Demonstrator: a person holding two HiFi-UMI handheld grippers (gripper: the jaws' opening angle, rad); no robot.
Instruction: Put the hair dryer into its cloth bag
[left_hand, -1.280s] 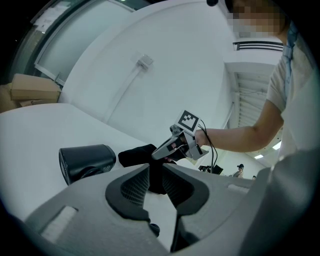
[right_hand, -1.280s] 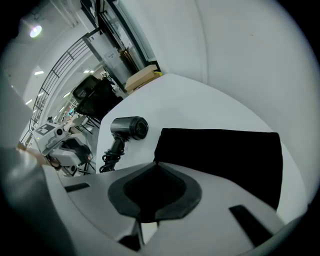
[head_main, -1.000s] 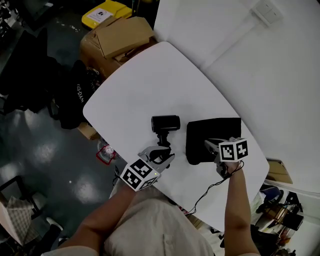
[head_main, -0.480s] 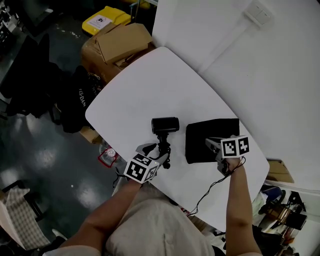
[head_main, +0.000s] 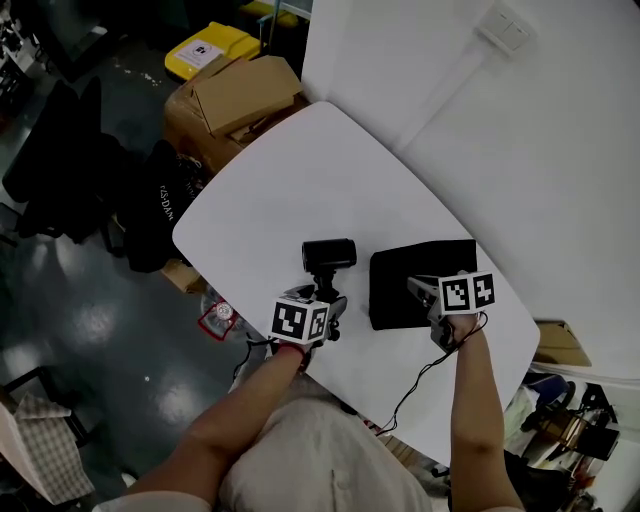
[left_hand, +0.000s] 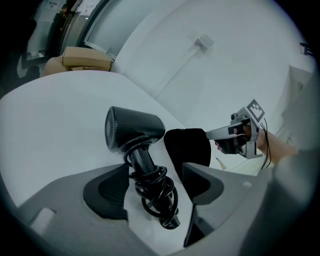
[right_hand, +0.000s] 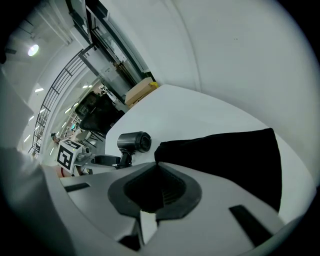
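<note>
The hair dryer (head_main: 329, 253) lies on the white table (head_main: 300, 170) close to its near edge, barrel toward the middle and handle pointing back at us. The cloth bag (head_main: 400, 265) lies flat just beside it, toward the table's right edge.

Our left gripper (left_hand: 155, 170) is released, its jaws wide apart on either side of the handle, where the black cord (left_hand: 159, 197) is wound in loose loops. Our right gripper (right_hand: 155, 165) is clenched, and it looks to us as if it has nipped the bag's edge nearest the dryer.

We think the main risk is the left jaws closing on cord instead of the handle. The loops could roll, and the heavy barrel could swing or slip out near the table's edge. A thin nip on the cloth could also pull free, leaving the mouth shut as the dryer arrives.

The head view shows how dryer and bag lie relative to the table's edges, but the marker cube covers the left jaws. Only the left gripper view shows them open around the wound handle. Only the right gripper view shows the shut tips meeting the cloth.
</note>
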